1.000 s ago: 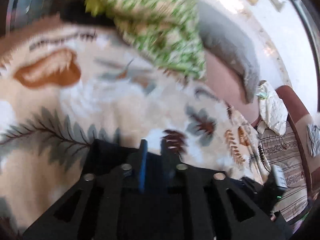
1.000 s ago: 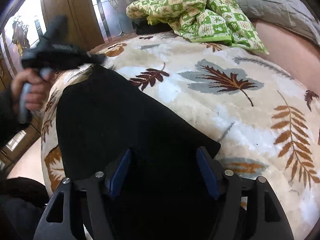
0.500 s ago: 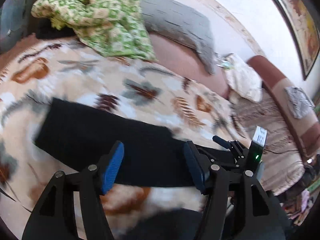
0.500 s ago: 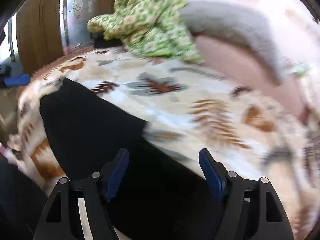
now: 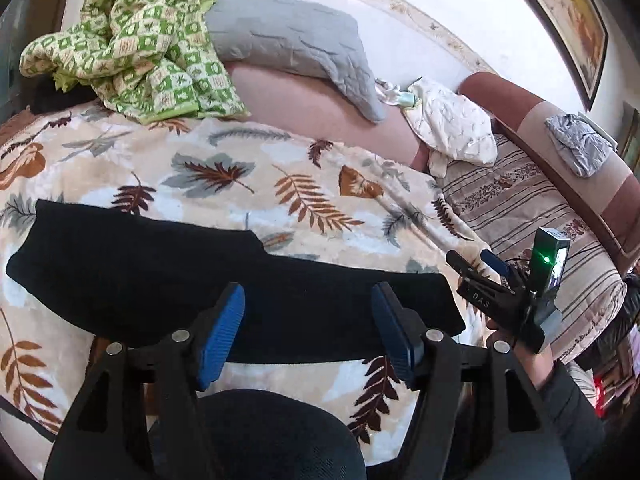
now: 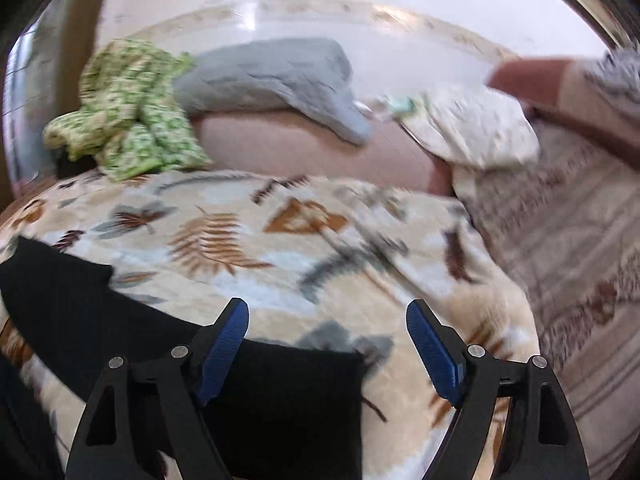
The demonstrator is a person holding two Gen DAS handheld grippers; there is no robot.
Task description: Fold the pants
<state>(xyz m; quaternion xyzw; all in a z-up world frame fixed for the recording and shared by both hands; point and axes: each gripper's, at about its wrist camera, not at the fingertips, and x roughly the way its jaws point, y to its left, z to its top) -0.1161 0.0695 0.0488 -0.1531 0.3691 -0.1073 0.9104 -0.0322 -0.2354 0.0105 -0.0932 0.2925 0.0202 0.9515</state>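
My left gripper (image 5: 310,322) opening, nothing between blue pads; a second ago nearly pinched shut close over blanket, now pulled back above pants. My right gripper (image 6: 326,346) also opening, jaws wide, empty; a second ago black cloth filled its view. Pants (image 5: 192,276) now lie as long flat black band across leaf-print blanket (image 5: 280,184), running 9 to 3 o'clock in left view, right end at 3 o'clock beside right gripper. Judgement: lengthwise fold laid and released; crosswise fold next.
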